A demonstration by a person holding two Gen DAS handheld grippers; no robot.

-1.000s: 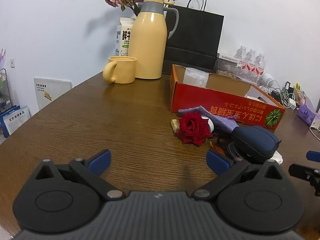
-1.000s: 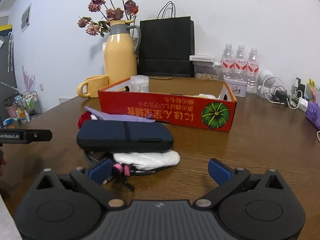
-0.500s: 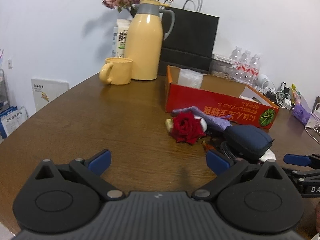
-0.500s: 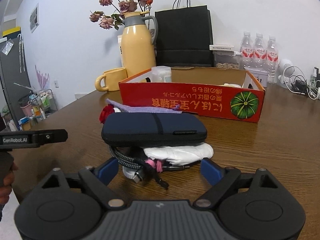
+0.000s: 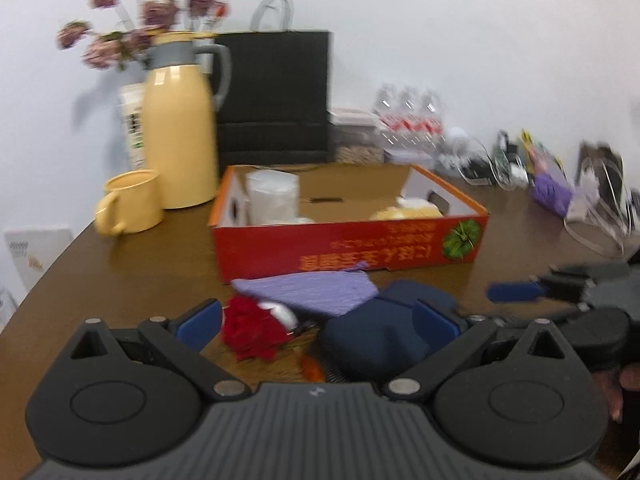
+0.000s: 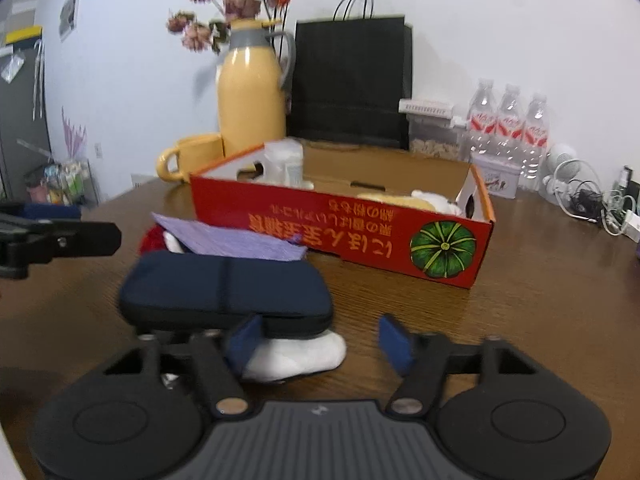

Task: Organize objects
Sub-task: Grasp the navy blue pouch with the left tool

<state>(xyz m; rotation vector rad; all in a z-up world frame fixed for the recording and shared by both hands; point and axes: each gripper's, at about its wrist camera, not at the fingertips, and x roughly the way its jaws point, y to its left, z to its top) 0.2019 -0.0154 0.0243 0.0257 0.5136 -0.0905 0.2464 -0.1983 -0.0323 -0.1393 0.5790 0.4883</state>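
Hovering both jaws released over pile: case (image 6: pixel 226 286), cloth (image 6: pixel 232 240), rose (image 5: pixel 250 332) not yet in box (image 6: pixel 340 232); few items inside.

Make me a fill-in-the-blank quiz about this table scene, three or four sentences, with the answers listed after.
1. The lavender knitted cloth lies partly on top of the ____ zippered case.
2. The red cardboard box has a green ____ printed on its side.
3. The yellow mug stands beside the yellow ____ jug.
4. The right gripper is ____, with the white crumpled item by its left finger.

Answers: navy; pumpkin; thermos; open
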